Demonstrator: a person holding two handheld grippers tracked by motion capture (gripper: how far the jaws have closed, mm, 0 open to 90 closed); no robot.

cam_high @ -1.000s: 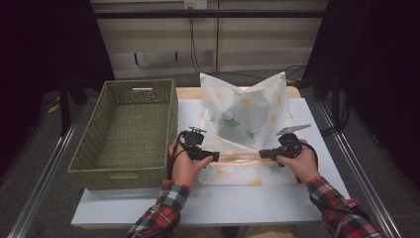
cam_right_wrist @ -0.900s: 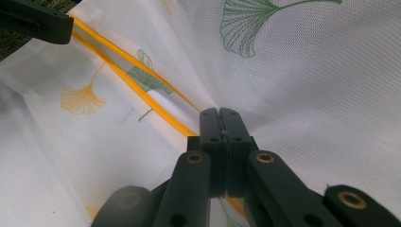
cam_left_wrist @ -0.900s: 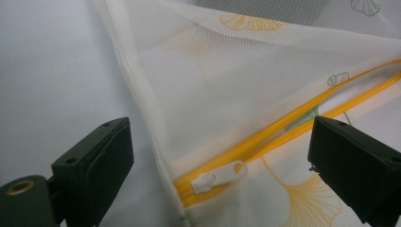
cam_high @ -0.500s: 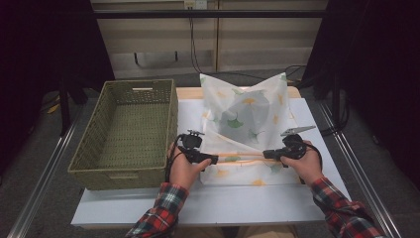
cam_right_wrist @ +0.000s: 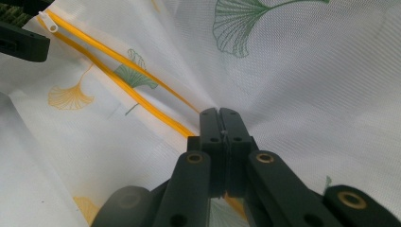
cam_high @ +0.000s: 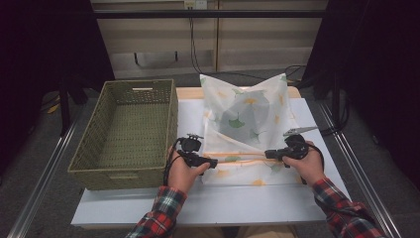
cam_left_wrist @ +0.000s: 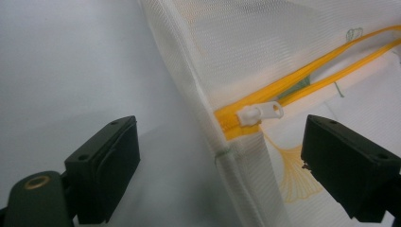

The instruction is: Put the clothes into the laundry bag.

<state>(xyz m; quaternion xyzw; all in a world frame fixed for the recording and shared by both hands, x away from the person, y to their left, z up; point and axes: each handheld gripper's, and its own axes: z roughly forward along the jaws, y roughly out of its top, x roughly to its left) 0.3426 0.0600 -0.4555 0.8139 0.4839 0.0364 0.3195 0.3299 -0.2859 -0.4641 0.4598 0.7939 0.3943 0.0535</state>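
The right gripper (cam_right_wrist: 220, 113) pinches the white leaf-printed mesh bag (cam_high: 247, 114) by its orange zipper (cam_left_wrist: 302, 78) — the left gripper (cam_left_wrist: 222, 156), jaws wide and just narrowing, flanks the white plastic zipper pull (cam_left_wrist: 260, 113) untouched.

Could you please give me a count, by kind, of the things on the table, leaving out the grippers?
Woven basket: 1
White mesh bag with a leaf print and a yellow zip: 1
Total: 2

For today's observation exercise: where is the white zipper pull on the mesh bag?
In the left gripper view, the white zipper pull sits at the yellow zipper's closed end by the mesh bag's edge, between the open left gripper's jaws.
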